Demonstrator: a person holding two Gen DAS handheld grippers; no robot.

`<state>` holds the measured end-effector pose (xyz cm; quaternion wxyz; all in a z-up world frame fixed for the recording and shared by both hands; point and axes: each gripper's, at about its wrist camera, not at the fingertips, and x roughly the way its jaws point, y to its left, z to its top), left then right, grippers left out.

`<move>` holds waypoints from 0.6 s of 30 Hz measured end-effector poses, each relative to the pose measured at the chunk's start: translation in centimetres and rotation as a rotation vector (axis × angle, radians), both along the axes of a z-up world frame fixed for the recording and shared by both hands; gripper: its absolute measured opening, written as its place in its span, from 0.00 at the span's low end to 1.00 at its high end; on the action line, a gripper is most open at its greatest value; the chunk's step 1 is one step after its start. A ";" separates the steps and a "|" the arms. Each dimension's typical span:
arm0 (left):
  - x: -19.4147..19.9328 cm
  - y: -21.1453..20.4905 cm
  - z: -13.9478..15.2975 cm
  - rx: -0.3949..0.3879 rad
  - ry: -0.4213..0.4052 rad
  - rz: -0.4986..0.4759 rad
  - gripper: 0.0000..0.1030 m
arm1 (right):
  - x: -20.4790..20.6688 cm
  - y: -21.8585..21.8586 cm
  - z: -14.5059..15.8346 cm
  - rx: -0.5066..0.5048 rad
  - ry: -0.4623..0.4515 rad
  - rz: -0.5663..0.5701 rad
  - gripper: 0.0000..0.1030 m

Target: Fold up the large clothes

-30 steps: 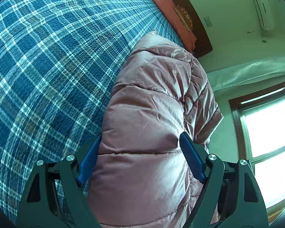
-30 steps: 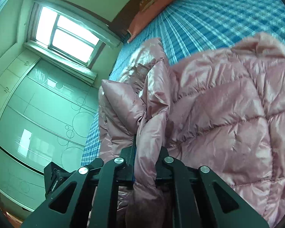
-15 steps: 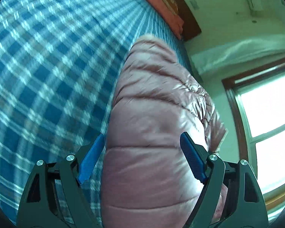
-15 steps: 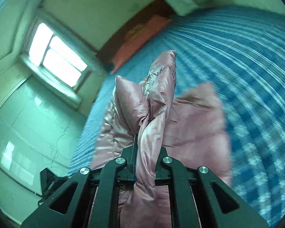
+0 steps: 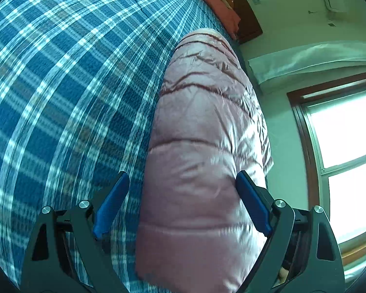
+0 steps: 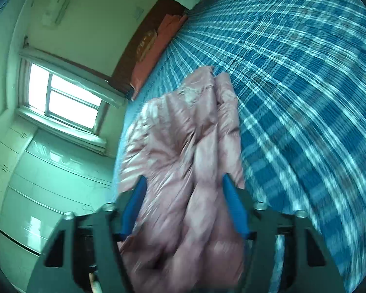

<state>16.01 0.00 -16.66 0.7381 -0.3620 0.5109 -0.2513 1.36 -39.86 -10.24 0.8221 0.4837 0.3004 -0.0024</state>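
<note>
Both claws (image 5: 183, 195) (image 6: 183, 200) agape astride puffy pink quilted jacket (image 5: 202, 146) (glossy, crumpled), right freshly sprung.

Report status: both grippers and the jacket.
Left hand-held gripper open, straddling the pink puffer jacket, jaws just widened. Right hand-held gripper just opened; jacket lies loose between its pads. Jacket bunched on plaid bedspread. No obstruction seen.

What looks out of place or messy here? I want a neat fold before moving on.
The pink puffer jacket lies crumpled in loose ridges near the bed's edge on the blue plaid bedspread, not flat. The right gripper has just been opening, jacket between its unclamped pads. Nothing looks torn or spilled.
</note>
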 end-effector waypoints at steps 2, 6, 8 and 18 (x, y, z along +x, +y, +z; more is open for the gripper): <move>-0.6 -0.1 -0.2 0.004 0.001 0.001 0.87 | -1.3 1.7 0.7 0.003 0.004 0.038 0.63; -1.6 -0.7 -0.1 0.056 -0.031 0.011 0.86 | -2.1 4.5 0.7 -0.053 0.045 0.069 0.50; -1.8 -1.1 -0.1 0.091 -0.035 0.008 0.70 | -1.9 5.1 -0.1 -0.123 0.103 0.062 0.31; -1.8 -2.2 -1.0 0.167 -0.092 -0.014 0.51 | -1.7 4.7 -5.3 -0.093 0.139 0.047 0.20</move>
